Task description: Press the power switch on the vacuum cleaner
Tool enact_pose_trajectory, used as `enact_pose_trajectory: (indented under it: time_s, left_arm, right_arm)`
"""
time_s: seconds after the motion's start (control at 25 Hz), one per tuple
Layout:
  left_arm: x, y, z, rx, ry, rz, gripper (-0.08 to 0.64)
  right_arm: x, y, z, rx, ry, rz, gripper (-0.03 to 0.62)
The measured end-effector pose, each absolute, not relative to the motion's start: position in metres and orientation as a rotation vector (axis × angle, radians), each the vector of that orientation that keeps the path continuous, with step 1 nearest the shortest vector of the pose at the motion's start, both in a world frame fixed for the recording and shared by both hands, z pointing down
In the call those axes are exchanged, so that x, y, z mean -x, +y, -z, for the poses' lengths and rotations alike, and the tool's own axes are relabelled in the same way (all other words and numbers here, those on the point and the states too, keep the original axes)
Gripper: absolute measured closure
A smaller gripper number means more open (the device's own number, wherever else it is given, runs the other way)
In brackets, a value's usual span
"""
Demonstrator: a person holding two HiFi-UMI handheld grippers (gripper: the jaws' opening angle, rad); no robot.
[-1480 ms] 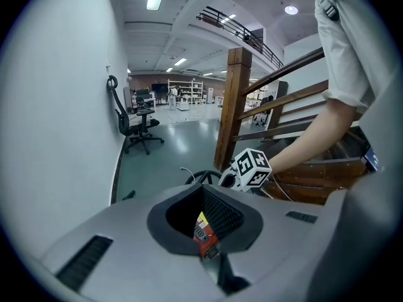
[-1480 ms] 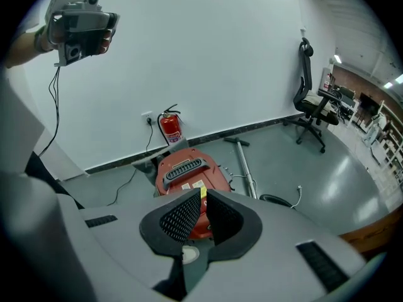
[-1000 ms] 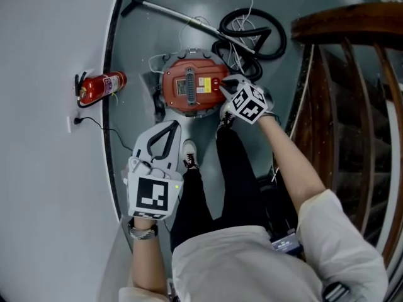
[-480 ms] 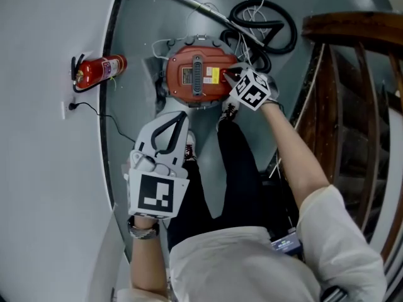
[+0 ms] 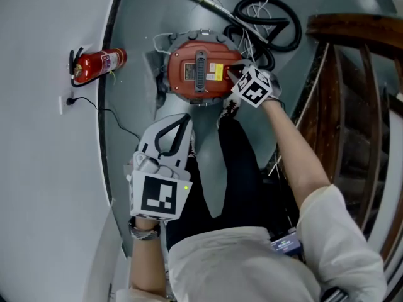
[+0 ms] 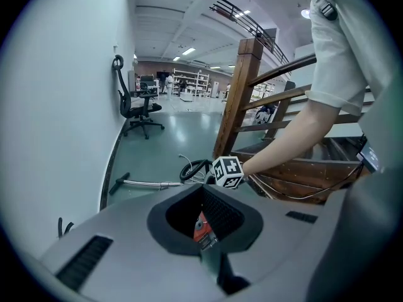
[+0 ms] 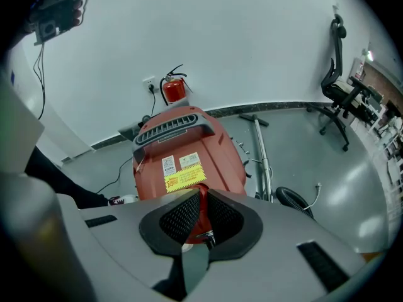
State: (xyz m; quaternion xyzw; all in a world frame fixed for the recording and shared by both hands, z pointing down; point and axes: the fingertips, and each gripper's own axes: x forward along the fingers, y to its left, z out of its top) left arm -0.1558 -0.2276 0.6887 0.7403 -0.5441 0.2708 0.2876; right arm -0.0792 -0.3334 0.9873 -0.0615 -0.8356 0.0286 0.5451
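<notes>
Vacuum cleaner (image 5: 200, 74) on the grey floor, red top upward, handle across the middle; right gripper (image 5: 235, 75) at the right edge of that top, jaws closed tip to tip, nothing gripped; contact with the switch not discernible; left gripper (image 5: 182, 118) well apart from it, above the person's legs, jaws likewise closed and empty; fire extinguisher (image 5: 97, 63) at the wall to the left; hose (image 5: 267, 24) coiled beyond.

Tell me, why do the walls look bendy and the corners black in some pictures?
Left gripper view: its wide lens bends the white wall and leaves black corners. Right gripper view: same bend, so the floor's edge curves behind the red vacuum cleaner. Head view: the wall bows too, without black corners; it looks sharp.
</notes>
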Motion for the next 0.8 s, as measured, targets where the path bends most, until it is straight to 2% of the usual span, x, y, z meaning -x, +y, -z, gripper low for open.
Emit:
enact_pose_trajectory:
  time_s: [0.8]
  left_arm:
    - [0.150,-0.223,-0.689,-1.953,-1.464,-0.684,0.558]
  right_arm:
    - [0.079,-0.337,-0.985,0.073,-1.963,-0.140,0.560]
